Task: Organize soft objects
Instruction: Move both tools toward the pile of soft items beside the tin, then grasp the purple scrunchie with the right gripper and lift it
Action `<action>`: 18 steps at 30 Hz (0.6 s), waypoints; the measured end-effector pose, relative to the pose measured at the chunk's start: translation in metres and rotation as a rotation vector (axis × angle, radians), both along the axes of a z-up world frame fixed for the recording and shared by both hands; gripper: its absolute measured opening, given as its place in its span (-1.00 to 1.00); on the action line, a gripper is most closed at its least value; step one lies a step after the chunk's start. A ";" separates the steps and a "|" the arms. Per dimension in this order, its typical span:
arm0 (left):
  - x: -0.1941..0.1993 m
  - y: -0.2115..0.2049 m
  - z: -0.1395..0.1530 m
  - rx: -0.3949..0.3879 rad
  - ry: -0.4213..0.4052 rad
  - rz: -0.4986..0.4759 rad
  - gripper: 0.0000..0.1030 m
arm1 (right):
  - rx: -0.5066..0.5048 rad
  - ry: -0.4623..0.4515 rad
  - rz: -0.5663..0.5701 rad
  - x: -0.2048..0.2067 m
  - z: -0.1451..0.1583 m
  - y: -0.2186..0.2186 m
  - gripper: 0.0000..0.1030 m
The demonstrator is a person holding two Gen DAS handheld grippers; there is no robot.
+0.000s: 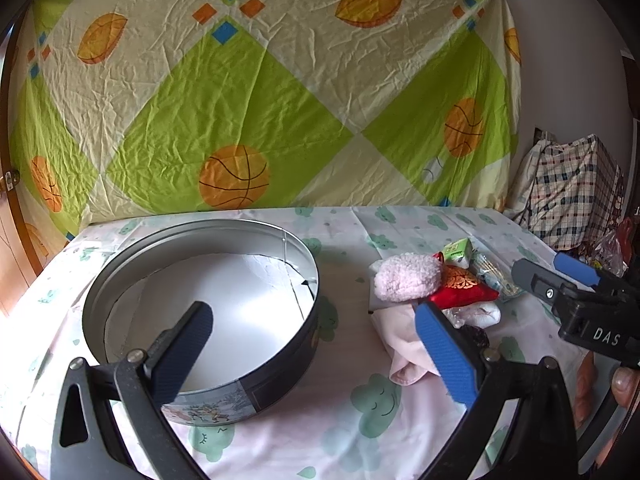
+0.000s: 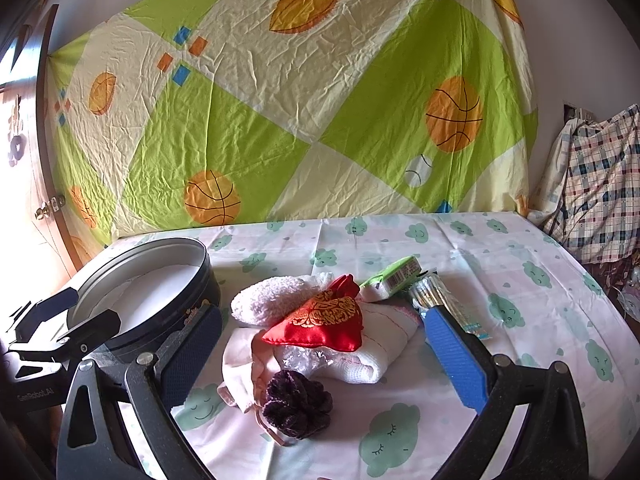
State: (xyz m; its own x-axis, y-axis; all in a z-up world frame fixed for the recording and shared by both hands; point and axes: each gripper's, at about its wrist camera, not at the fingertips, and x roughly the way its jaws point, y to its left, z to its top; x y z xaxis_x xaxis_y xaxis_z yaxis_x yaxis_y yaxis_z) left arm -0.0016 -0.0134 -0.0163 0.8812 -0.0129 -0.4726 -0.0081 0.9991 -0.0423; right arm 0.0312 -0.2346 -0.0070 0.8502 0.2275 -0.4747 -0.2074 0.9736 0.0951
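A round metal tin (image 1: pixel 256 384) with a white paper lining stands open and empty on the left of the table; it also shows in the right wrist view (image 2: pixel 200 276). A pile of soft things lies to its right: a fluffy pink sock (image 2: pixel 272 298), a red embroidered pouch (image 2: pixel 320 326), a white knitted cloth (image 2: pixel 384 344), a pale pink cloth (image 2: pixel 240 364) and a dark purple scrunchie (image 2: pixel 298 404). My left gripper (image 1: pixel 316 348) is open over the tin's near rim. My right gripper (image 2: pixel 324 354) is open, low over the pile, empty.
A green packet (image 2: pixel 396 278) and a clear bag of sticks (image 2: pixel 444 300) lie behind the pile. A cloud-print cloth (image 2: pixel 520 280) covers the table. A patterned sheet (image 2: pixel 320 100) hangs behind. A plaid bag (image 2: pixel 600 200) stands at the right.
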 end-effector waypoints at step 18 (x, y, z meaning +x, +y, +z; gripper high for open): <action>0.003 -0.012 -0.025 0.016 0.037 -0.011 0.99 | -0.017 0.093 0.038 0.005 -0.034 -0.007 0.98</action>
